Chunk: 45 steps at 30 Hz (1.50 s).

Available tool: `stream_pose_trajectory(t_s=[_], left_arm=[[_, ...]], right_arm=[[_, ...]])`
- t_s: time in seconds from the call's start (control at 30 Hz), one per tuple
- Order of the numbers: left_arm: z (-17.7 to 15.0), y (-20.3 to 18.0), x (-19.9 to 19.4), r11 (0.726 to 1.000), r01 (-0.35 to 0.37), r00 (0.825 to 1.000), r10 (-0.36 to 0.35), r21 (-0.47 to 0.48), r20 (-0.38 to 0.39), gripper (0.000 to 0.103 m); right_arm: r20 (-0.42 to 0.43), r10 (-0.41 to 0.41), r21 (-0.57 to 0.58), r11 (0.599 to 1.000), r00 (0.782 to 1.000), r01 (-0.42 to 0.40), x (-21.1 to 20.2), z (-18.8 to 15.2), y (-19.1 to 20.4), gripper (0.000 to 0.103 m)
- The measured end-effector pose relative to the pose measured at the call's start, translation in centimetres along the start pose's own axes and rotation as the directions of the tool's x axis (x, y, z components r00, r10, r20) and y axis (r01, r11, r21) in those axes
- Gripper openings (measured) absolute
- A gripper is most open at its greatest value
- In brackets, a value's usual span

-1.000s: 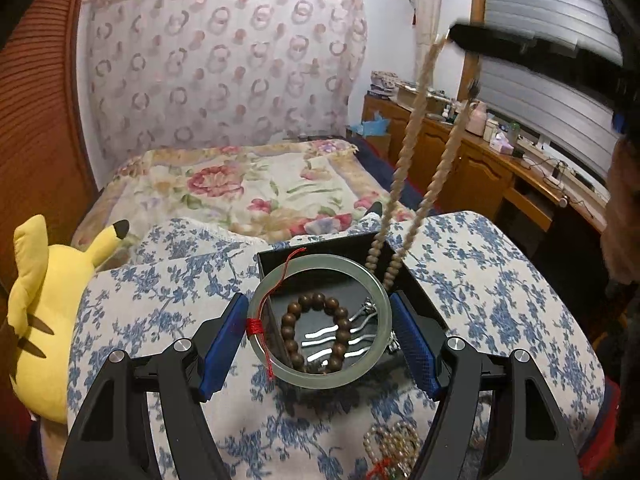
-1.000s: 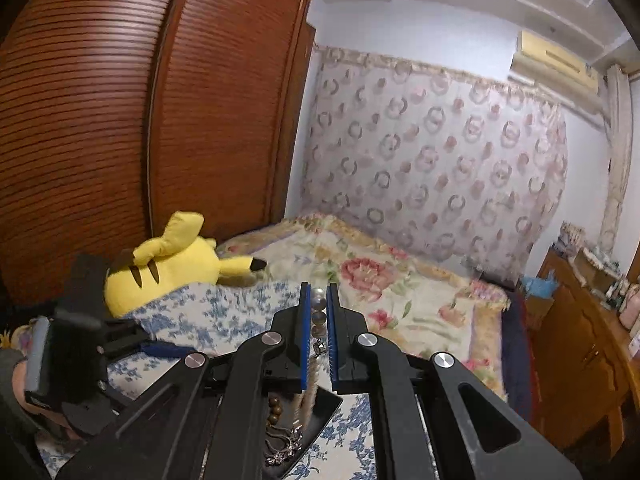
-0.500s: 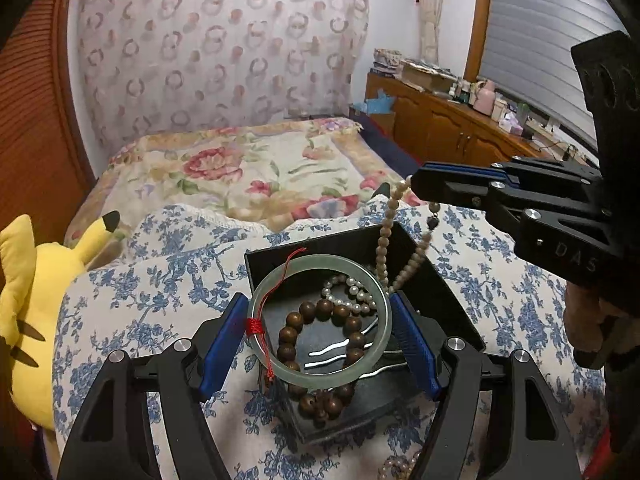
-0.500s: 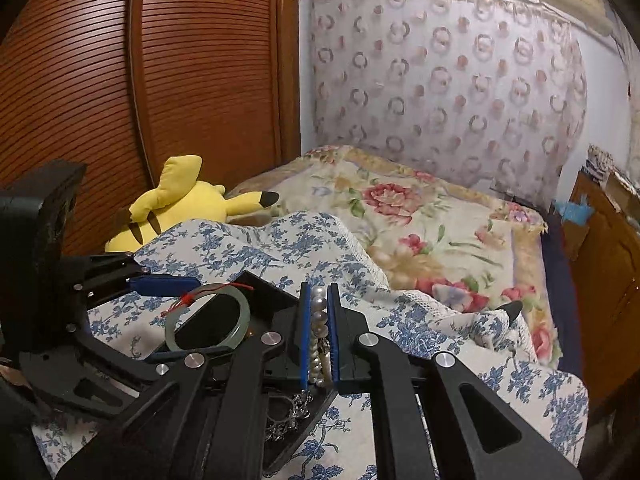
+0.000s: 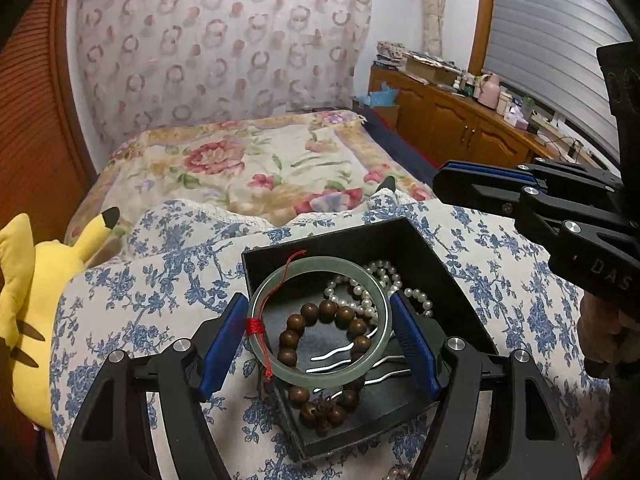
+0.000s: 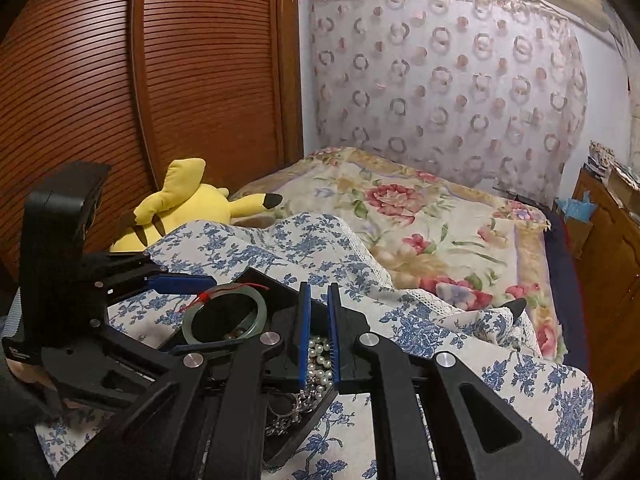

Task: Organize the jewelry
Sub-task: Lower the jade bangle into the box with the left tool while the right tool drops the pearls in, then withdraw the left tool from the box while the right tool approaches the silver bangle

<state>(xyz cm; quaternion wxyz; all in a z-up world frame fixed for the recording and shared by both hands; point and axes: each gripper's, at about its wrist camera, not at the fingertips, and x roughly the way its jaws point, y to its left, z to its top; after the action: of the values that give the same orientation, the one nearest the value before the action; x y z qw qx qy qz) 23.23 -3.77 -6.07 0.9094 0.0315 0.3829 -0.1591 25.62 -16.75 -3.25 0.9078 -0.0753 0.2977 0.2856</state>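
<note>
Left wrist: left gripper [image 5: 320, 336] clamps bangle [image 5: 280, 364] over box [image 5: 424, 240]; right gripper [image 5: 444, 180] closed, empty.

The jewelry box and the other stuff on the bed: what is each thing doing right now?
Jewelry box: open, no lid on.
Jade bangle: held over the box by the left gripper, jaws wide.
Pearl necklace: lying in the box.
Wooden bead bracelet: lying in the box.
Right gripper: shut, holding nothing.
Yellow plush toy: lying sideways.

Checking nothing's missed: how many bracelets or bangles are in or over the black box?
2: a green bangle gripped by the left gripper above the box, and a brown bead bracelet inside. Others may be hidden.
</note>
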Motion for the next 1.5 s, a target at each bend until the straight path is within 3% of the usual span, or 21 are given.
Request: stream_pose_trajectory(t_s=[0.6,0.7,0.83,1.17,1.3,1.5], left_arm=[[-1.8,0.2,-3.6,1.0,-0.001,0.999,0.001,-0.008,0.055,0.071],[-2.7,0.1,-4.8,1.0,-0.005,0.998,0.005,-0.011,0.068,0.076],[-4.0,0.1,-6.6,1.0,-0.01,0.997,0.011,-0.012,0.082,0.077],[-7.5,0.0,-9.2,1.0,-0.021,0.995,0.023,-0.022,0.092,0.088],[-8.9,0.2,-9.7,0.999,-0.017,0.996,0.02,-0.033,0.083,0.092],[-11.1,0.6,-9.4,0.999,-0.025,0.999,0.027,-0.043,0.04,0.092]], right_arm=[[0.049,-0.029,-0.004,1.0,0.998,0.029,-5.0,-1.2,2.5,0.011],[0.055,-0.038,-0.004,0.999,0.998,0.038,-5.9,-1.8,3.0,0.022],[0.064,-0.05,0.005,0.999,0.997,0.05,-7.3,-2.7,3.7,0.024],[0.026,-0.083,0.04,0.996,0.996,0.082,-9.9,-7.3,4.4,0.025],[-0.01,-0.091,0.055,0.994,0.996,0.091,-9.9,-9.5,4.6,0.035],[-0.08,-0.081,0.076,0.993,0.994,0.087,-9.4,-13.0,4.5,0.037]])
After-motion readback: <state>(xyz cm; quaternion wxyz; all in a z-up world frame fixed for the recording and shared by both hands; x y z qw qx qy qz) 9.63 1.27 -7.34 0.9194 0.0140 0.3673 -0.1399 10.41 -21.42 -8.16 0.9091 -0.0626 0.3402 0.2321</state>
